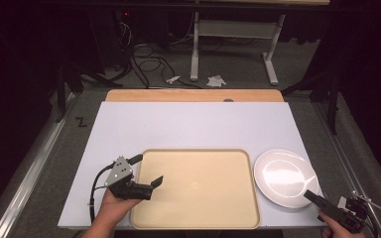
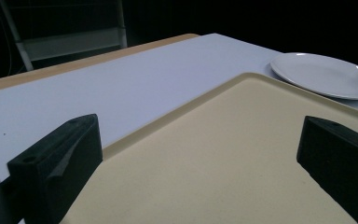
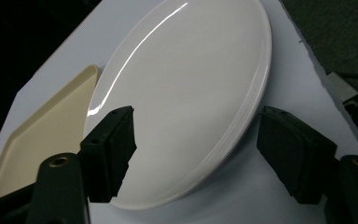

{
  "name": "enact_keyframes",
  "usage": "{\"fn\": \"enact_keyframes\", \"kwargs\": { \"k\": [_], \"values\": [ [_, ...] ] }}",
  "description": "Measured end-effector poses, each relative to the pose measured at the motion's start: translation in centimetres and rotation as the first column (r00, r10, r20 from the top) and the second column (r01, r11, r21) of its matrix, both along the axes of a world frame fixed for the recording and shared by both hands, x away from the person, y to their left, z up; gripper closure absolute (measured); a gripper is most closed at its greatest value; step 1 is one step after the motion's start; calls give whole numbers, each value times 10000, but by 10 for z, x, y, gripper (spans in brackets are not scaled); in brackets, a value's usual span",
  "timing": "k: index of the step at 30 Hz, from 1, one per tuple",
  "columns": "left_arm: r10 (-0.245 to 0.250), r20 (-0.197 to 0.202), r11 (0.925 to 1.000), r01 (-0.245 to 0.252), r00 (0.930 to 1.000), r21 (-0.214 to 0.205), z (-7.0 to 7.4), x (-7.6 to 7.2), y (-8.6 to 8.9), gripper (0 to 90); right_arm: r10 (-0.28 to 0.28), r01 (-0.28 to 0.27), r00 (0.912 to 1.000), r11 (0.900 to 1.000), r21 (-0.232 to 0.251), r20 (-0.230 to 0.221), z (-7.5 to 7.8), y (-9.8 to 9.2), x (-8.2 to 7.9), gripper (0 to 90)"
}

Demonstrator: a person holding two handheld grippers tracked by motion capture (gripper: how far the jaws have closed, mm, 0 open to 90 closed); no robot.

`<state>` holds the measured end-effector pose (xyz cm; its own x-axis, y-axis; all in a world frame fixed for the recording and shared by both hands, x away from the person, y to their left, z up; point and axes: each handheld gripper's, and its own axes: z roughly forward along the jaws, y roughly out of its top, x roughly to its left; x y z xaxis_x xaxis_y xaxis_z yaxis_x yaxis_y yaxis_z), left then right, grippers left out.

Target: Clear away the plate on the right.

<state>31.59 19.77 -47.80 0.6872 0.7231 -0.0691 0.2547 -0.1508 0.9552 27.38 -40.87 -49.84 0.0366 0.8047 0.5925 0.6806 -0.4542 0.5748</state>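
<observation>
Beige tray (image 1: 198, 188), white plate (image 1: 284, 177), both tongs gaping

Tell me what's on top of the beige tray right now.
Nothing lies on the tray; its beige surface is bare. The left gripper hangs open over its left edge. The white plate sits beside it on the table. What's under the tray is covered.

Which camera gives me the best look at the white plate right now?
The right gripper view: the plate is close and large between that gripper's open jaws, its near rim sharp. The high view shows the whole plate small, right of the tray. The left gripper view catches it far off, edge-on.
</observation>
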Motion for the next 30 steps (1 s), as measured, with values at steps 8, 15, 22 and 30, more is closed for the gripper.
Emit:
{"fn": "enact_keyframes", "kwargs": {
  "k": [8,15,22,30],
  "values": [
    [-69,-1,10000,69,10000,1,0,0,0,10,-126,165,9991,9952,964,-405,-9,-7,2,382],
    [-147,1,9999,147,9999,53,0,-1,0,12,-223,329,9980,9825,1833,-599,-12,-11,5,411],
    [-256,27,9996,256,9997,92,0,-2,-1,13,-233,368,9966,9839,1746,-788,-12,-9,10,468],
    [-308,76,9995,308,9995,-10,1,-4,-1,16,-101,204,9970,9905,1360,-762,-11,-7,9,496]
  ]
}}
